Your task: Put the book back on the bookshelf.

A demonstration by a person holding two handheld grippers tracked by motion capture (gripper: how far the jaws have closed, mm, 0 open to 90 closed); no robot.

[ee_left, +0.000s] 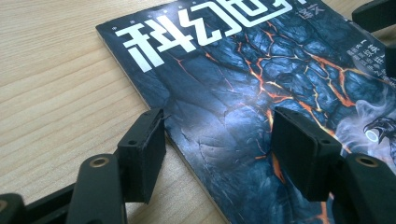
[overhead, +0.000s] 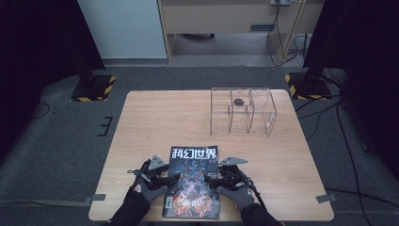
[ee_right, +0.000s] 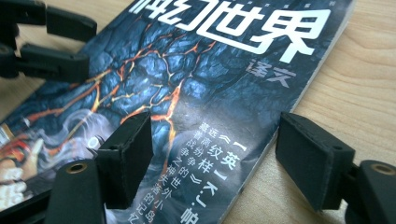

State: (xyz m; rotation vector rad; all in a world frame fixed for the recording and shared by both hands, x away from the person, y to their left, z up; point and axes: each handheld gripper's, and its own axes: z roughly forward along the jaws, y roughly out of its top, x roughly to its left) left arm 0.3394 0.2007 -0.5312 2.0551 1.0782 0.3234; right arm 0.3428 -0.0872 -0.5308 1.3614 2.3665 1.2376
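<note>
Blocky black jaws of both grippers gape astride the glossy magazine's (overhead: 193, 181) edges on woodgrain.

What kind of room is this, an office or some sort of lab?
Probably a lab recording station rather than an office: a lone wooden table on grey carpet, black stands on hazard-striped bases, loose cables across the floor, and a magazine staged between two handheld grippers.

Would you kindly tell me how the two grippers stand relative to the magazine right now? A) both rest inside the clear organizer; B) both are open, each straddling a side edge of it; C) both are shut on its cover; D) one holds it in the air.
B: the left gripper and the right gripper each have jaws spread, one over the magazine and one over the table.
</note>
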